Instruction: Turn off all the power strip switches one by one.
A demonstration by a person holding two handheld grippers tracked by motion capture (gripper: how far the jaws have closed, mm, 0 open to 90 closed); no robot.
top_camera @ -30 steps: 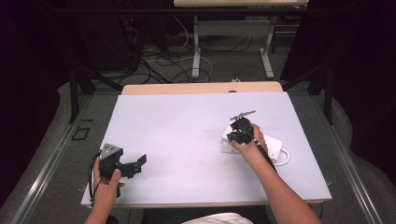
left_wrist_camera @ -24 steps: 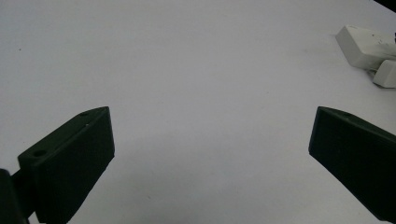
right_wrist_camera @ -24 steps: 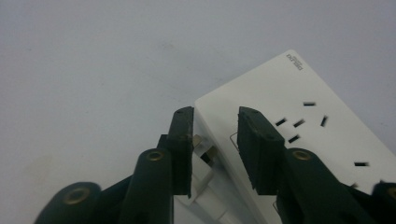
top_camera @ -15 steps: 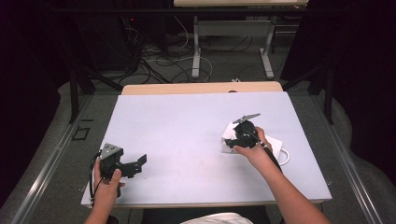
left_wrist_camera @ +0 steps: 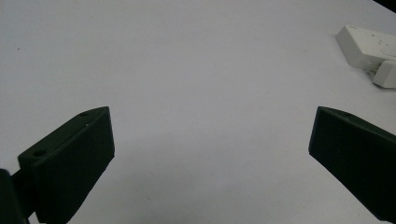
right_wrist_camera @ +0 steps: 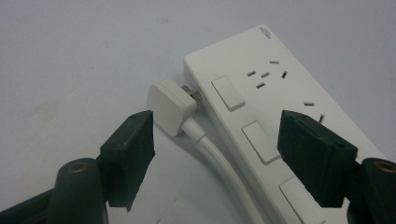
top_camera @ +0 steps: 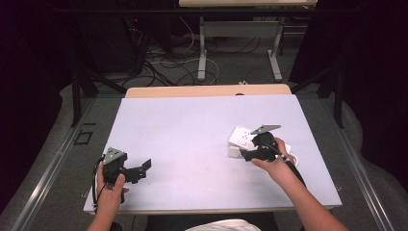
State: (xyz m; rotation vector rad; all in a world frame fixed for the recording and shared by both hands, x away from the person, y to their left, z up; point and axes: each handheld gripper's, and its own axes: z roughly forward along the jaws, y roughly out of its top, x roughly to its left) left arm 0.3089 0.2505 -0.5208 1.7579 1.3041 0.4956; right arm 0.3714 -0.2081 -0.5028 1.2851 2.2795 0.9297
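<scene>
Opening wide, right gripper (right_wrist_camera: 215, 140) jaws touch neither plug (right_wrist_camera: 170, 106).

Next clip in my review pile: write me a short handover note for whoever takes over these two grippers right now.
Left gripper: jaws open, nothing between them, resting near the front left of the pale table.
Right gripper: jaws have just been opening; they stand apart with nothing gripped, just short of the plug.
Things: the white rectangular plastic power strip lies flat at the table's right side. The white plug with its white cable lies on the table against the strip's side edge, prongs showing, not seated in any socket on the strip's top face.
Done: plug released.
Left: probably regrasp the plug and seat it in a socket.
</scene>
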